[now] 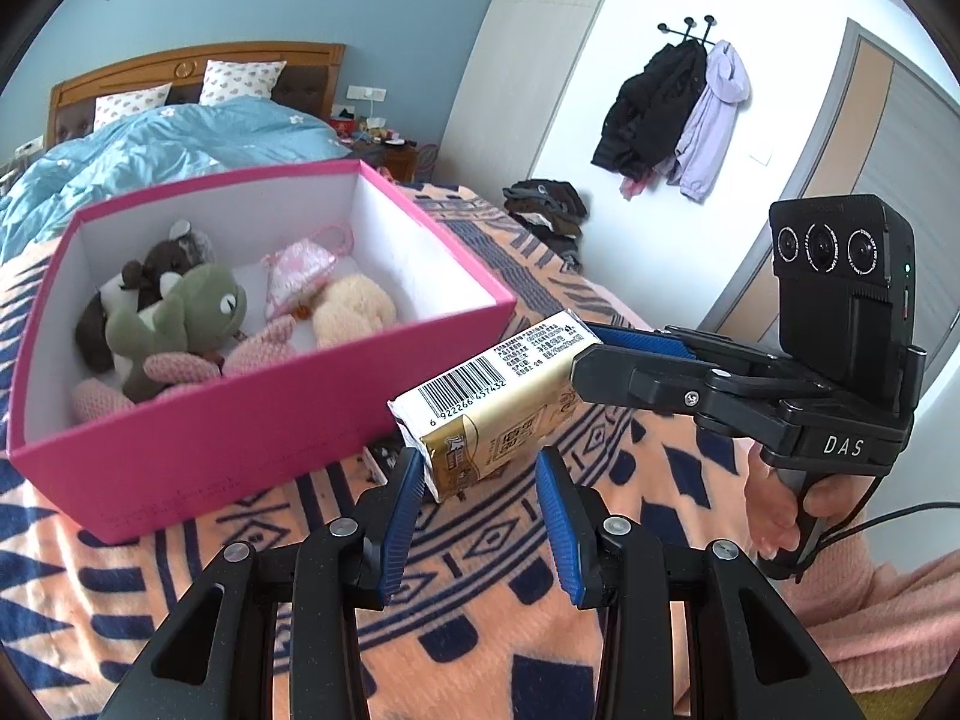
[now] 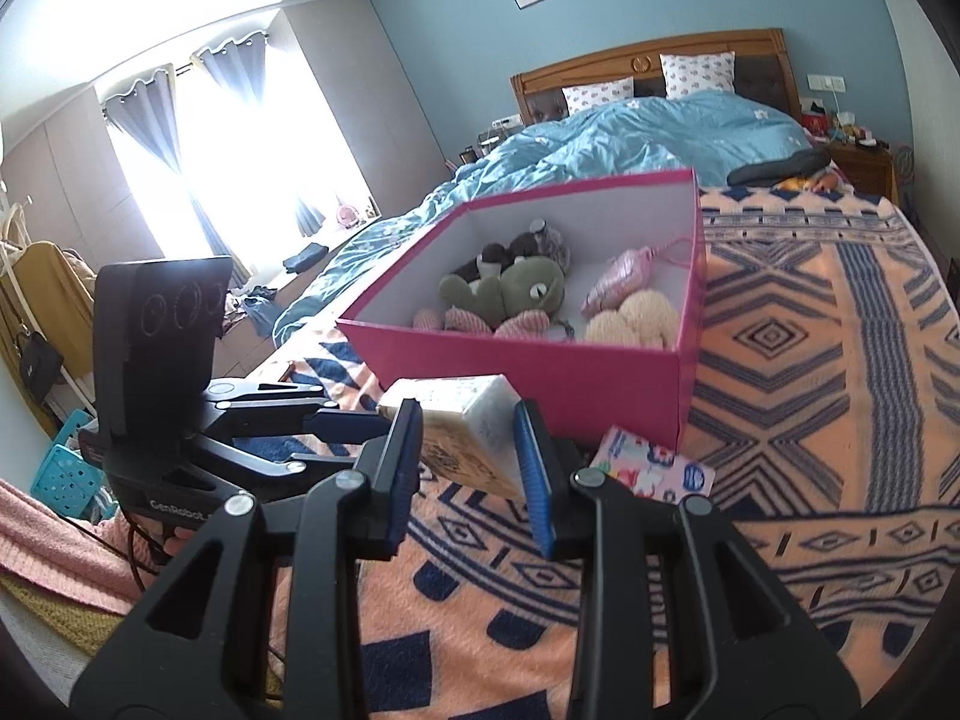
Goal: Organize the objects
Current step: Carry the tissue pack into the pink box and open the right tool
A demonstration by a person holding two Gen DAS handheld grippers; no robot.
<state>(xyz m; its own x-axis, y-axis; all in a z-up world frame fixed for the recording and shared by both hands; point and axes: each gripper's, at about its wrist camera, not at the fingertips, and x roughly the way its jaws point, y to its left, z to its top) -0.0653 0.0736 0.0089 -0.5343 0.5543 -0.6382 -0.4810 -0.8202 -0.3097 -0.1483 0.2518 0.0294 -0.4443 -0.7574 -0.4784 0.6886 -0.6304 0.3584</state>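
A cream and gold tissue pack (image 1: 498, 408) (image 2: 468, 426) with a barcode hangs a little above the patterned blanket, just in front of the pink box (image 1: 240, 432) (image 2: 540, 372). My left gripper (image 1: 480, 456) (image 2: 360, 411) is shut on one end of the pack. My right gripper (image 1: 585, 354) (image 2: 467, 408) is shut on the other end, its blue pads pressing both sides. The open box holds several plush toys, among them a green frog (image 1: 198, 306) (image 2: 528, 294).
The orange and navy blanket (image 2: 780, 360) covers the bed's near half, and a blue duvet (image 2: 630, 138) lies behind the box. A small colourful packet (image 2: 654, 468) lies on the blanket by the box's front corner. A hand (image 1: 780, 516) in a pink sleeve holds the right gripper.
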